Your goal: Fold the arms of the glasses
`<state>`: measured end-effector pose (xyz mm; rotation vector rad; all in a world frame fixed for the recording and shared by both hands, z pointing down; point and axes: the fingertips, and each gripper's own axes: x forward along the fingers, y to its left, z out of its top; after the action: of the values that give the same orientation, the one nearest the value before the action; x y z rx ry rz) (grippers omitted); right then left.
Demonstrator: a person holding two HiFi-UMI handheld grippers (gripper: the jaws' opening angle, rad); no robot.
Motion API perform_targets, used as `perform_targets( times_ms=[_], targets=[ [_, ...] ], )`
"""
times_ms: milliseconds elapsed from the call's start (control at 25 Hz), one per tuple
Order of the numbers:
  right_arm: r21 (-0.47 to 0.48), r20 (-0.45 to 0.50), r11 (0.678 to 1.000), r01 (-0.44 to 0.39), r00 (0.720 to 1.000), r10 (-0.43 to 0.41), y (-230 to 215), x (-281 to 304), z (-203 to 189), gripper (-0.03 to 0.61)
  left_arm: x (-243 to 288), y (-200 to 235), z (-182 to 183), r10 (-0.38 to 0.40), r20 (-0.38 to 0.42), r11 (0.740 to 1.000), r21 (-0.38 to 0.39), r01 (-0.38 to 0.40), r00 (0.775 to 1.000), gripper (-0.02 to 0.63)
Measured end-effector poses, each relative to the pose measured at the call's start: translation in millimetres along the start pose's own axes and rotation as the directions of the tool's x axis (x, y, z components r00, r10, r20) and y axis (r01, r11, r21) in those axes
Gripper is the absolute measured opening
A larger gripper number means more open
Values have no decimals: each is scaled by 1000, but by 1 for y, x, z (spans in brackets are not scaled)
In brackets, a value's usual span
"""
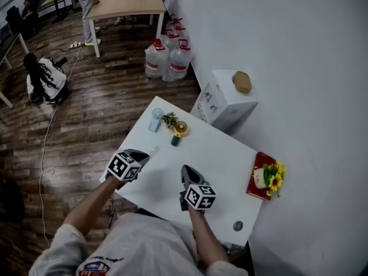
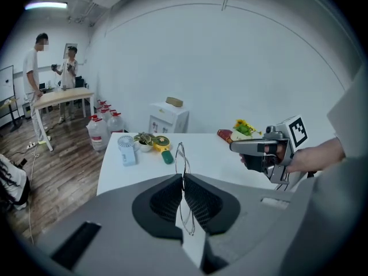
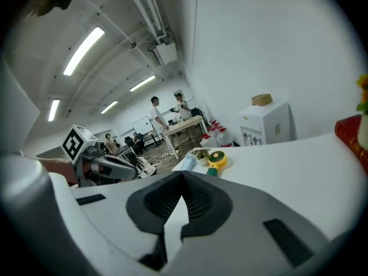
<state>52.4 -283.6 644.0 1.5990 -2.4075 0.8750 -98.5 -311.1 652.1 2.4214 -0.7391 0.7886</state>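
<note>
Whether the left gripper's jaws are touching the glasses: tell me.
Touching. In the left gripper view, the left gripper has its jaws shut on the glasses, whose thin frame runs between them.

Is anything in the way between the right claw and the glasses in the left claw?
Nothing visible does. The left claw is shut on the glasses; only bare table lies between them and the shut, empty right claw.

Left gripper (image 1: 145, 156) grey; marker cube (image 1: 119, 167) black-white; grey shirt (image 1: 135, 240).
</note>
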Motion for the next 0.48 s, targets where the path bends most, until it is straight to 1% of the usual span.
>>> perform_targets(
  times_ms=[160, 240, 360, 480],
  targets=[
    [-132, 66, 991, 32, 998, -23, 8, -9, 24, 2, -5, 6, 0, 11, 9, 1000, -14, -11, 1000, 14],
    [-181, 101, 982, 48, 994, -30, 11, -12, 35, 2, -7, 8, 2, 17, 21, 1000, -20, -17, 1000, 14],
    [-218, 139, 973, 68, 990, -38, 14, -16, 48, 2, -12, 10, 8, 29, 44, 999, -24, -28, 999, 14],
    [-232, 155, 969, 80, 987, -44, 15, -18, 53, 2, -18, 12, 14, 39, 67, 999, -28, -38, 997, 14]
  ],
)
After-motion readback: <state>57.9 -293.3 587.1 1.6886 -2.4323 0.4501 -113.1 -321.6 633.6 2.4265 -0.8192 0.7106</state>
